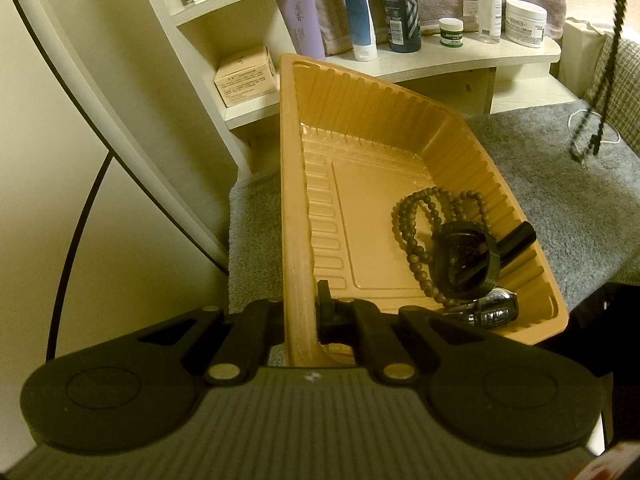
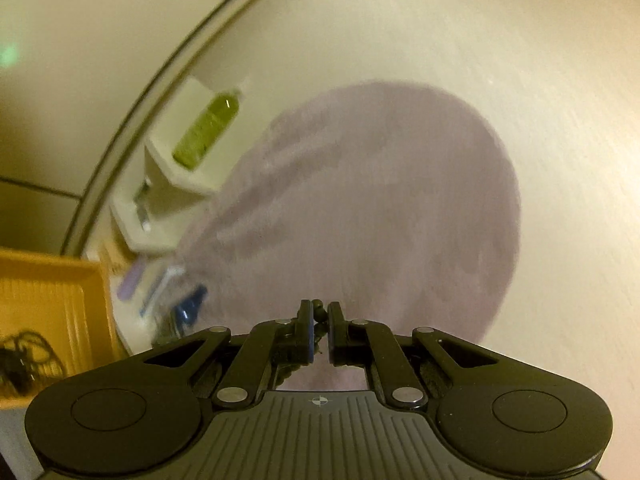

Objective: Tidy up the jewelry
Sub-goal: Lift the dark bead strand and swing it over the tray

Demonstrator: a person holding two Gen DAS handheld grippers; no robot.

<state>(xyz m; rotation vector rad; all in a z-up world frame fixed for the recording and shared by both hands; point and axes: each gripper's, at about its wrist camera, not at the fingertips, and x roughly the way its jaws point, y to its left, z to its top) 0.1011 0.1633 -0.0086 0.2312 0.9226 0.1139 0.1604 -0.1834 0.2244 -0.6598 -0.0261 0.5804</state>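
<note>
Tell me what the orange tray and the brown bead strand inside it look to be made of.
Orange tray: thin moulded plastic by the look, semi-gloss, with pressed ribs along its walls and light glinting off the floor. Brown bead strand: probably wood, small round matte beads with an even dull brown surface; stone or resin cannot be ruled out.

1. The left gripper [image 1: 306, 316] is clamped on the near rim of the orange tray [image 1: 360, 152].
2. Inside lie a brown bead string [image 1: 416, 236], a black case [image 1: 466, 258], and perhaps a watch [image 1: 494, 308].

bead bracelet [image 1: 424, 236] and watch [image 1: 494, 309] in tray [image 1: 292, 184], shelf [image 1: 460, 60] behind
</note>
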